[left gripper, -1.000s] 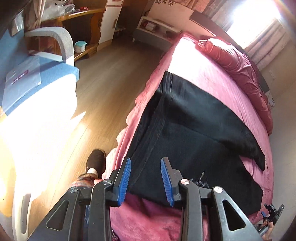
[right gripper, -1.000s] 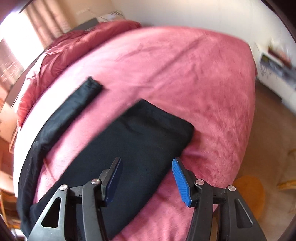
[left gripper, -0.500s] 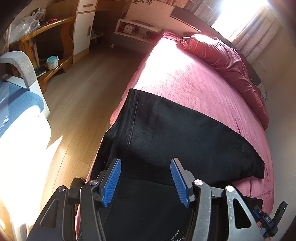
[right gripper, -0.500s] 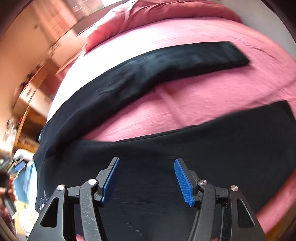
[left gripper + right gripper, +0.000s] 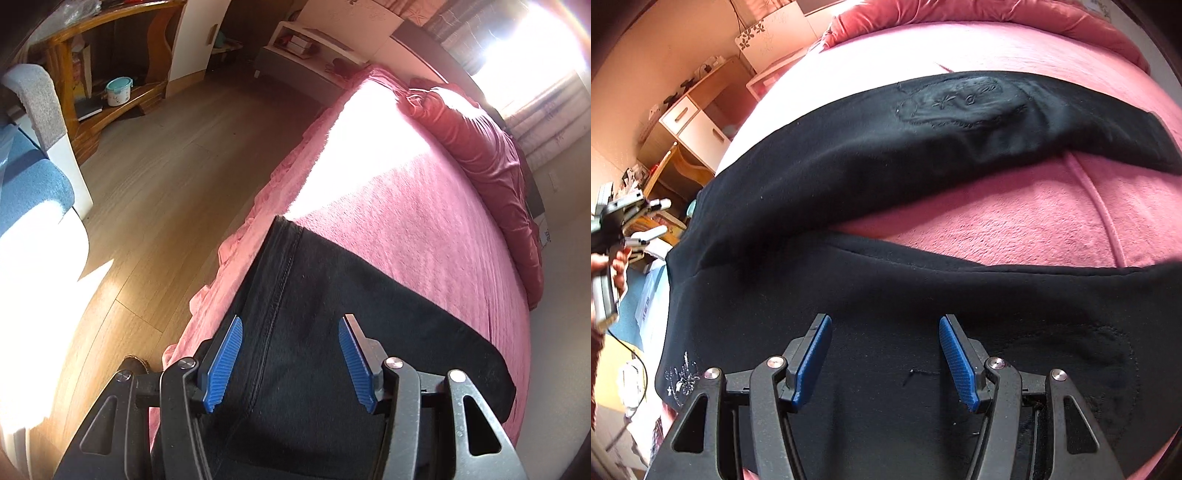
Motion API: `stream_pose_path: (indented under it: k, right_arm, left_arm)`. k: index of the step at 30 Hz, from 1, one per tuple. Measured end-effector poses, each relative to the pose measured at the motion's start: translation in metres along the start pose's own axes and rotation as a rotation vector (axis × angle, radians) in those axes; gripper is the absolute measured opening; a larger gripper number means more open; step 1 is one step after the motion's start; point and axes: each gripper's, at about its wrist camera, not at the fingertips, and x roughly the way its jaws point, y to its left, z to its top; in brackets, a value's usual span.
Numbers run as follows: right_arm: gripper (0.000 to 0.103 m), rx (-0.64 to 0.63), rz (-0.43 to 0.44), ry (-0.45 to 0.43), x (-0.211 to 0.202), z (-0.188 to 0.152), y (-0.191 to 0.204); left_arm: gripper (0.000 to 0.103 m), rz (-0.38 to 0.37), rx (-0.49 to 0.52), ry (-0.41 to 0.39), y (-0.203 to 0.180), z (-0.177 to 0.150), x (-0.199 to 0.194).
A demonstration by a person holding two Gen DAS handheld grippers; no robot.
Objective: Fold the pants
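Note:
Black pants point(image 5: 849, 162) lie spread on a pink bed point(image 5: 1015, 218), their two legs splayed apart with pink blanket between them. In the left wrist view the waistband end of the pants point(image 5: 332, 295) lies by the bed's left edge. My left gripper point(image 5: 288, 358) is open and empty, hovering low over the waistband seam. My right gripper point(image 5: 884, 358) is open and empty, close above the near leg. The left gripper also shows in the right wrist view point(image 5: 613, 229), at the far left in a hand.
A wooden floor point(image 5: 177, 177) runs along the bed's left side. A blue and white chair point(image 5: 33, 173) and a wooden shelf point(image 5: 110, 66) stand beyond it. A red duvet point(image 5: 491, 155) lies bunched along the bed's far side. A white drawer cabinet point(image 5: 690, 125) stands by the wall.
Both grippers moved closer to the pants. The left view advanced toward the waistband; the right view swung from the leg's hem end to the upper part of the near leg. Both stayed open.

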Motion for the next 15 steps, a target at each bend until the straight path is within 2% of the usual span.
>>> stream_pose_path:
  k: [6, 15]
  right_arm:
    - [0.069, -0.007, -0.015, 0.005, 0.012, 0.003, 0.011]
    - [0.071, -0.005, -0.032, 0.008, 0.018, 0.003, 0.018]
  left_arm:
    - [0.055, 0.042, -0.036, 0.023, -0.001, 0.032, 0.028]
    - [0.056, 0.088, -0.057, 0.071, -0.007, 0.059, 0.075]
